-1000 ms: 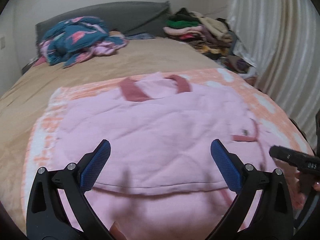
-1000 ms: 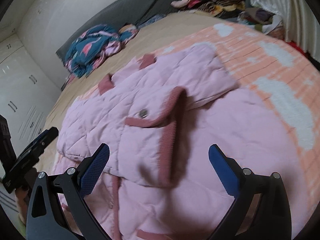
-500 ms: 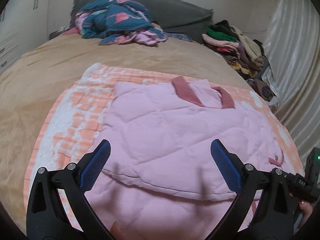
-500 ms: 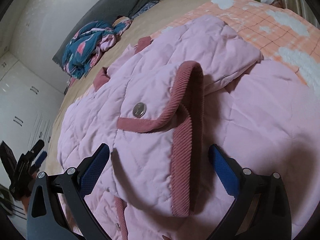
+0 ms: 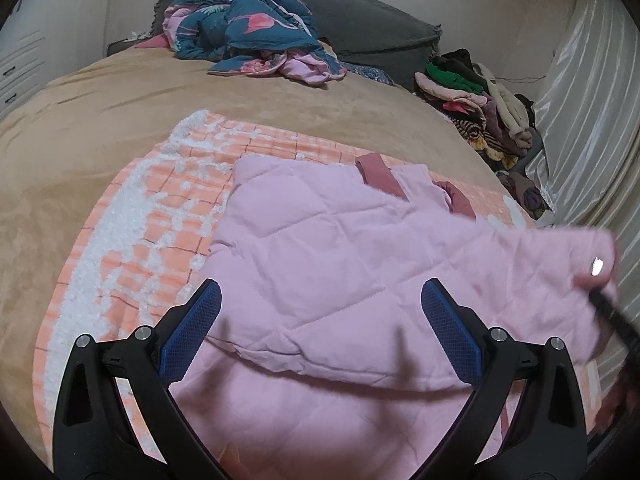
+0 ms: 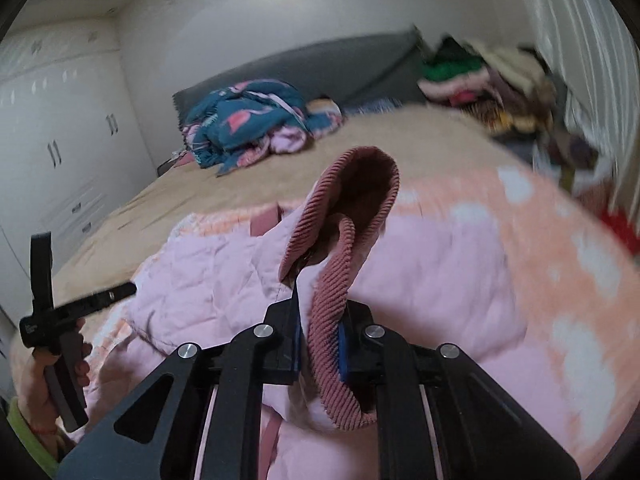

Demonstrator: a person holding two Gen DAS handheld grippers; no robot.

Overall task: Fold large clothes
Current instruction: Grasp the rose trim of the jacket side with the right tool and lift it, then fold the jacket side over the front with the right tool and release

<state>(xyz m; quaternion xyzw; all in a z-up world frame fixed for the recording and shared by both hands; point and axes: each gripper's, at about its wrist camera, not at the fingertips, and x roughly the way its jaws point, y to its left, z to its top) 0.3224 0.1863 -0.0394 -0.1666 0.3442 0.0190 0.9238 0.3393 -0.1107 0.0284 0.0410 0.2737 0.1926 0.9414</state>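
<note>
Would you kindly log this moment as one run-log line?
right gripper: shut on ribbed cuff | left gripper: open above pink jacket | fold: unfinished

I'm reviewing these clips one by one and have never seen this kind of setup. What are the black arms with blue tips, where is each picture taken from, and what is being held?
There is no robot here: a person holds a two-finger clamp tool in each hand, and a wide-angle camera on each tool looks forward along its fingers. One picture comes from the left tool, the other from the right.

On the bed a pink quilted jacket lies on an orange checked blanket. Farther back are a crumpled blue quilt and a pile of clothes.

The left gripper is open and holds nothing. The right gripper has just closed on the jacket's dark pink ribbed cuff and holds it raised above the bed. The hand at the left edge of the right view holds the left tool.
</note>
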